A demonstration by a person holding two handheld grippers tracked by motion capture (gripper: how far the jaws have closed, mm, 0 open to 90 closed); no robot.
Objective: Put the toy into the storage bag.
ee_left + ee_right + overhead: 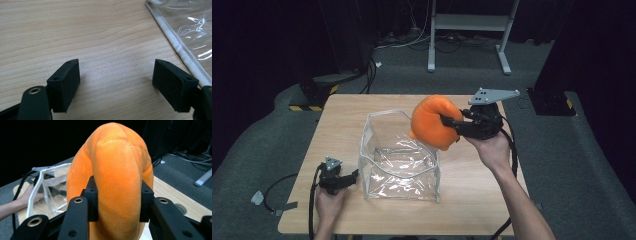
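Note:
An orange plush toy hangs in the air over the right rim of a clear plastic bag that stands open on the wooden table. My right gripper is shut on the plush toy, its black pads pressing into both sides. Down at the bag's near left corner my left gripper rests low on the table. In the left gripper view its jaws stand open over bare wood, with the bag's white-edged seam just to the right.
The table's front edge runs close to both forearms. Beyond the far edge lie grey carpet, cables and a white metal stand. A black and yellow base sits off the far left corner.

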